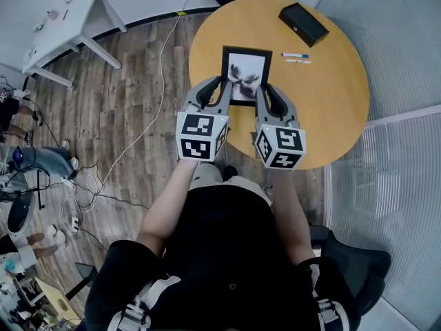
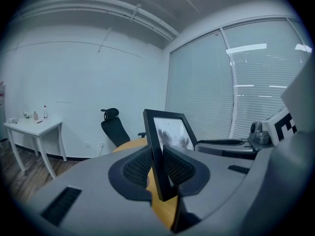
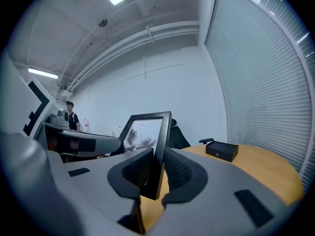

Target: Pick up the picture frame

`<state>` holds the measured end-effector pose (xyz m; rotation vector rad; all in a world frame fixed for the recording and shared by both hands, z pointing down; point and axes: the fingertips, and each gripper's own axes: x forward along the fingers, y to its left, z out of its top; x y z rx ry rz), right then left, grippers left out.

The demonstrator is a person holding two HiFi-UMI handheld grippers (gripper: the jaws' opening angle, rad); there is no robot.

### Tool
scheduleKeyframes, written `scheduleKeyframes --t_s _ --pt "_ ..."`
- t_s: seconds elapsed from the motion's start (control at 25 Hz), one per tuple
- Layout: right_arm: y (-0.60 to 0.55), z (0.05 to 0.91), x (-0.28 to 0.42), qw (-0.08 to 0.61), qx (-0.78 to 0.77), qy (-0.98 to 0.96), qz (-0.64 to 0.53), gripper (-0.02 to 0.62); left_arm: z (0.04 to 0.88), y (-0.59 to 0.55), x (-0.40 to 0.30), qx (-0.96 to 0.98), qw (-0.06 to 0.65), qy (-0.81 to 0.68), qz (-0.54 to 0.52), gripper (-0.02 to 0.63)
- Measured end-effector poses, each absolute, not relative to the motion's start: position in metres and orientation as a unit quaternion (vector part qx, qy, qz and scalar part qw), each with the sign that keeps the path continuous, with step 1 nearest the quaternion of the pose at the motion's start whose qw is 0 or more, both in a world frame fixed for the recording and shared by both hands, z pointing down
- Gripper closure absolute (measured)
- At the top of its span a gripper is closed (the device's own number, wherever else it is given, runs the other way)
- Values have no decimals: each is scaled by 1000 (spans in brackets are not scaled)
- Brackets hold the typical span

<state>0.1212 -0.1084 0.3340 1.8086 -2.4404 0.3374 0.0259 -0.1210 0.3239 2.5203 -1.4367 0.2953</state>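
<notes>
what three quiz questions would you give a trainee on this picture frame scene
1. True or false: the left gripper and the right gripper are both shut on the picture frame.
2. What lies on the round table beyond the frame? A) a black box and two pens; B) a mug; C) a laptop.
3. In the head view, which edge of the frame sits between the right gripper's jaws?

Key: 1 true. 2 A. 3 its right edge.
</notes>
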Motion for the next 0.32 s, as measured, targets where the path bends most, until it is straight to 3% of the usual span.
scheduleKeyframes --t_s 0.32 --pt "-108 339 126 43 591 -797 116 509 329 -120 31 858 116 -489 107 520"
